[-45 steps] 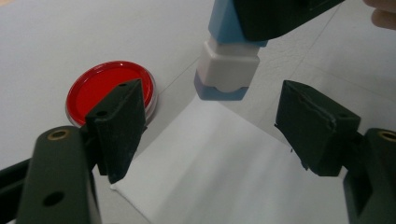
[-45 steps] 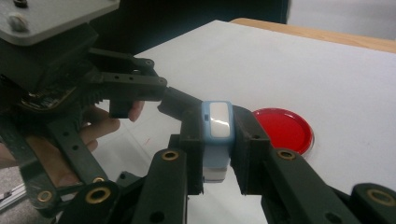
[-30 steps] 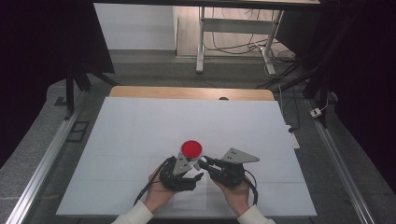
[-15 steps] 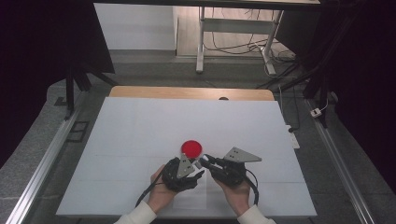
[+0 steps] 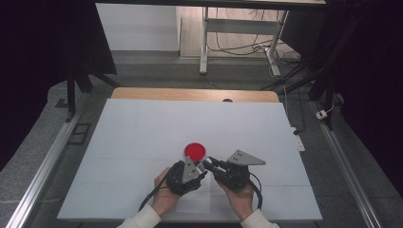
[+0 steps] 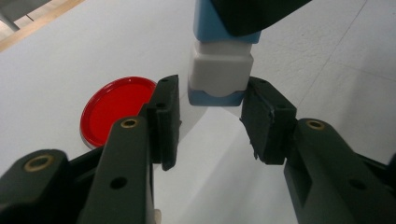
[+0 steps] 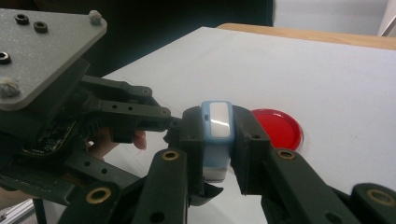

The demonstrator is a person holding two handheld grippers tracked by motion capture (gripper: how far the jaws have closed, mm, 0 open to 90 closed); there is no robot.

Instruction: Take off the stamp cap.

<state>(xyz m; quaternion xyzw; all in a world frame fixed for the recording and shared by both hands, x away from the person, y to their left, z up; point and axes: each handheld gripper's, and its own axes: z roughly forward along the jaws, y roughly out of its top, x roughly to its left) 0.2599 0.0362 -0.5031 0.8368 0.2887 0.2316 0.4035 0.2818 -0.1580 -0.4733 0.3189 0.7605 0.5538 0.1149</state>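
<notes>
Red disc, plain, with a paler translucent rim, on a plain white desk edged in light wood at its far side. Small block: light blue body, white centre panel. Left tool and right tool: black, brass-coloured rivets; grey speckled plate; white sleeves.

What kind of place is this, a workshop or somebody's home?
Probably a lab or recording studio set up for data capture, not a home. A white table stands between metal rails with dark curtains around it, and a person works two camera-bearing grippers, left gripper and right gripper, beside a red disc.
</notes>
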